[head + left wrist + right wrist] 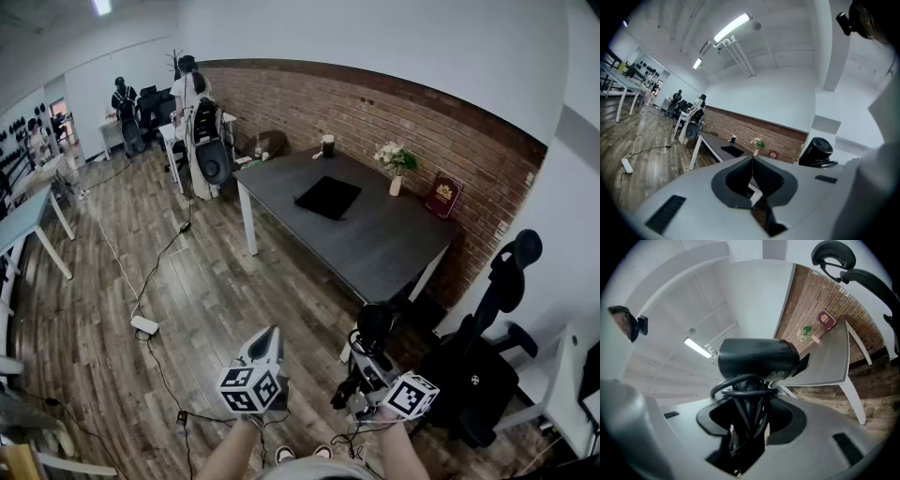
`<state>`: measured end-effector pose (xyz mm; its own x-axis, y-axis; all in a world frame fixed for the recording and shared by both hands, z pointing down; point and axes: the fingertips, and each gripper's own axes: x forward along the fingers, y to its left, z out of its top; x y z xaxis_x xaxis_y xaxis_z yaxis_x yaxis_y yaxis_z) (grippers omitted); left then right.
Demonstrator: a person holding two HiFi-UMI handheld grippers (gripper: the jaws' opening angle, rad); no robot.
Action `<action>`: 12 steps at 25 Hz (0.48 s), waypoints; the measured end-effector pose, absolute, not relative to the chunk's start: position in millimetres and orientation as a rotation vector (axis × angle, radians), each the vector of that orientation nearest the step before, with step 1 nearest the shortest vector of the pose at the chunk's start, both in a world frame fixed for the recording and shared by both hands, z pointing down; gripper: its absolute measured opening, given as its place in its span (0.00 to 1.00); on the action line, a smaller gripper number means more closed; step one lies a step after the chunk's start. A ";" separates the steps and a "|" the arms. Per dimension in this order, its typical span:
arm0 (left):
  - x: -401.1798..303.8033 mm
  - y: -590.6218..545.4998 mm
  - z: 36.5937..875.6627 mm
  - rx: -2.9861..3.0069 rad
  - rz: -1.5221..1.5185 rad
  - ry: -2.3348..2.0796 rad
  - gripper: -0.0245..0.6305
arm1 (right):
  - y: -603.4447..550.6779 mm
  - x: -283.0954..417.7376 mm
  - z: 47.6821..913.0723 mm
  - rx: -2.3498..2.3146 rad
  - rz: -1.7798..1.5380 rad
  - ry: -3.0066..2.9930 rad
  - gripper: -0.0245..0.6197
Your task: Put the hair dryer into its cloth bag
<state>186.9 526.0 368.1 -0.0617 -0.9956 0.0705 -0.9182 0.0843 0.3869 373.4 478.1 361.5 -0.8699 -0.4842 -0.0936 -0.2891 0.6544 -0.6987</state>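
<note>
The person stood on the wooden floor (187, 300), well back from the dark grey table (375, 239), holding both grippers out level in front. The right gripper (747, 425) was clamped on the black hair dryer (757, 357): its jaws stood partly apart around the handle, which had the black cord (740, 383) wound round it, and the dryer's barrel sat above the jaw tips. In the head view the dryer showed as a dark round shape just above that gripper's marker cube. The left gripper (752, 161) carried nothing, its two jaws pressed together tip to tip. The black cloth bag (328, 197) lay flat near the middle of the table, well apart from the dryer and from both grippers. Further along the table, by the brick wall (375, 117), stood a small vase of flowers (397, 164) and a dark red box (443, 195) leaning upright. A black office chair (478, 366) stood just right of the right gripper.
</note>
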 end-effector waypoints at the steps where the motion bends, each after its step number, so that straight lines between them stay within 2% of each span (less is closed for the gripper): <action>1: 185.1 527.0 368.4 1.901 -0.346 -2.050 0.05 | 479.6 371.0 360.7 -0.620 -1.028 2.602 0.32; 12: 156.9 540.3 376.4 1.899 -0.355 -2.016 0.05 | 494.7 346.1 362.4 -0.574 -1.043 2.586 0.32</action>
<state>156.9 540.3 376.4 -0.0421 -0.9960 0.0791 -0.9088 0.0711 0.4110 346.1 494.7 362.4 -0.8774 -0.4646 -0.1193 -0.2517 0.6577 -0.7100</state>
